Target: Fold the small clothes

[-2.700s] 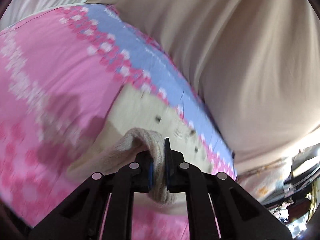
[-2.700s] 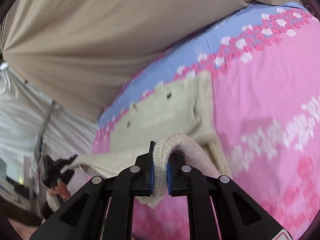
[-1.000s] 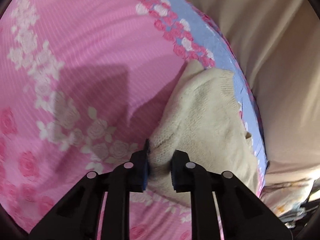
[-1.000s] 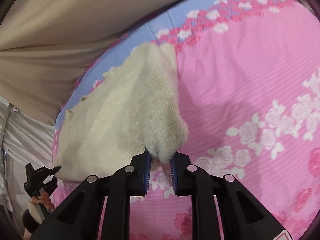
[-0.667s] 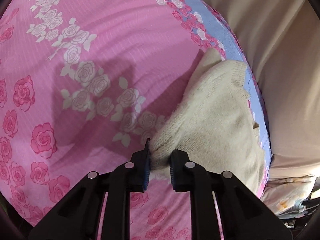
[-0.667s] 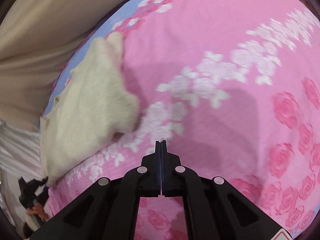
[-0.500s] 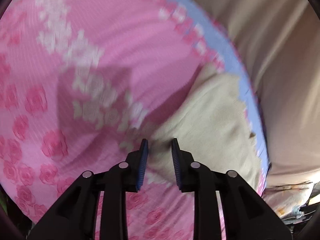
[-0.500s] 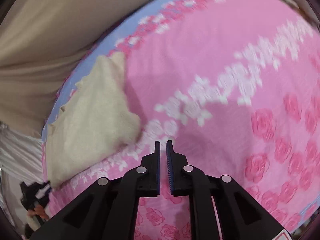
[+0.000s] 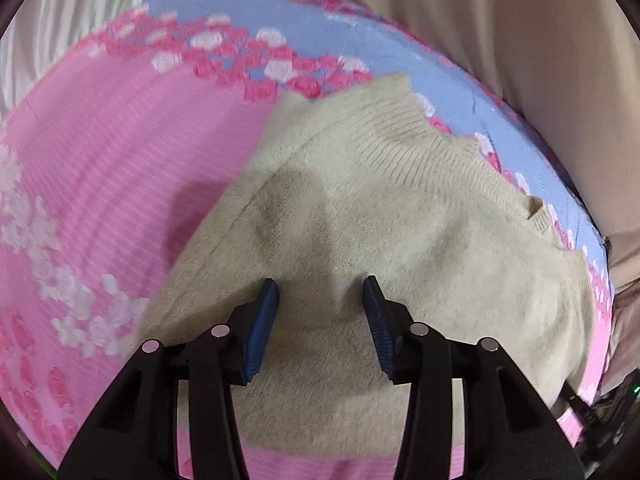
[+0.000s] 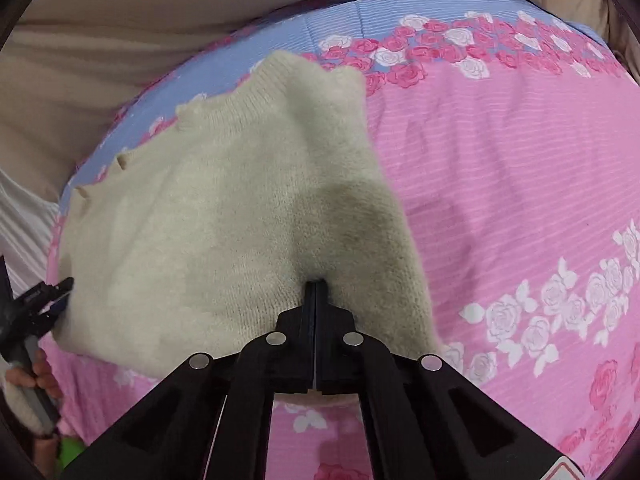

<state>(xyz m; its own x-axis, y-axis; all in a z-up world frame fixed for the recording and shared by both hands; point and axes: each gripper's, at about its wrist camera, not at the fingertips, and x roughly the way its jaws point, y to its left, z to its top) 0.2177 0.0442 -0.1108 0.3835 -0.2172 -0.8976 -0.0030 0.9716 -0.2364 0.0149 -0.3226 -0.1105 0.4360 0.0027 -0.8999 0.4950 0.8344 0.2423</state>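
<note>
A small cream knitted sweater (image 9: 360, 216) lies folded on a pink bedsheet with roses (image 9: 100, 168). My left gripper (image 9: 320, 300) is open, its blue pads just above the sweater's near part, holding nothing. In the right wrist view the same sweater (image 10: 208, 216) lies left of centre. My right gripper (image 10: 316, 286) is shut, its closed tips pressing into the sweater's near edge; I cannot tell whether any knit is pinched between them. The left gripper (image 10: 60, 290) shows at the far left edge of that view, at the sweater's left side.
The sheet has a blue border with roses (image 9: 320, 36) along the far edge of the bed, where the sweater's ribbed hem lies. Beige fabric (image 9: 500, 20) rises behind the bed. The pink sheet (image 10: 520, 200) stretches to the right of the sweater.
Both grippers let go of the sweater after laying it folded. The left has opened wide and moved over it. The right has shut and come back onto the sweater's near edge.
</note>
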